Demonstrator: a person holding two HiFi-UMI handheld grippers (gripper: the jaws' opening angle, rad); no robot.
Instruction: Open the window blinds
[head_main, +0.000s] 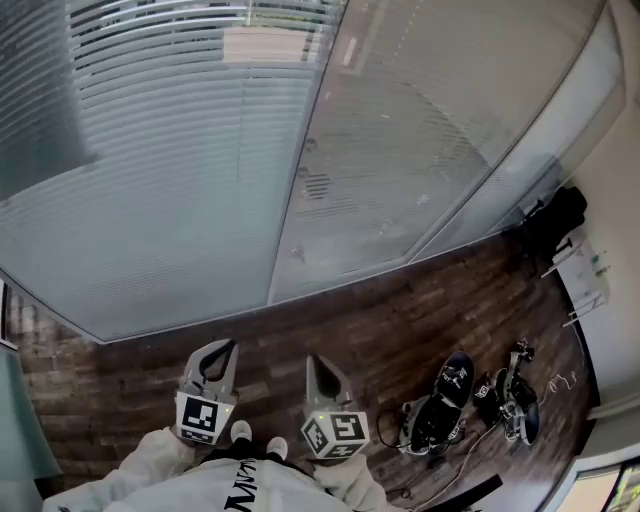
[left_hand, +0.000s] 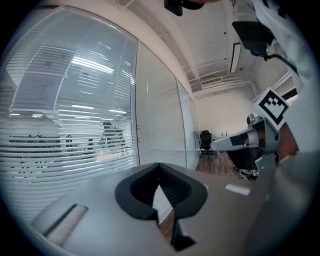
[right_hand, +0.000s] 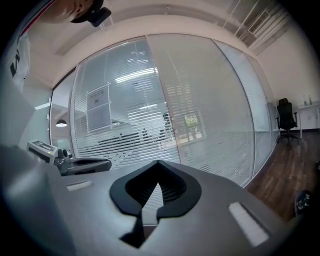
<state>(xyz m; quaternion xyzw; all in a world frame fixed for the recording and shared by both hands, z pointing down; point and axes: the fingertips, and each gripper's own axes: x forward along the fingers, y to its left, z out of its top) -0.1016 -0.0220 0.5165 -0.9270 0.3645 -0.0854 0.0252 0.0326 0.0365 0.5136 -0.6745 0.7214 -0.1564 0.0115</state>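
Horizontal window blinds (head_main: 150, 180) hang behind a glass wall ahead of me; the left pane's slats (left_hand: 65, 125) let the office beyond show through. The right pane's blinds (head_main: 420, 130) look denser and hazier. A grey frame post (head_main: 300, 170) with small round fittings divides the panes. My left gripper (head_main: 228, 346) and right gripper (head_main: 312, 360) hang side by side over the wooden floor, short of the glass, both shut and holding nothing. Each points toward the blinds (right_hand: 125, 125). In the left gripper view the left gripper (left_hand: 160, 167) is shut, as is the right gripper (right_hand: 159, 164) in its own view.
Dark wooden floor (head_main: 380, 320) runs along the glass. Black shoes and gear with cables (head_main: 470, 395) lie on the floor at my right. A black office chair (head_main: 555, 220) and a white desk (head_main: 585, 275) stand further right by the wall.
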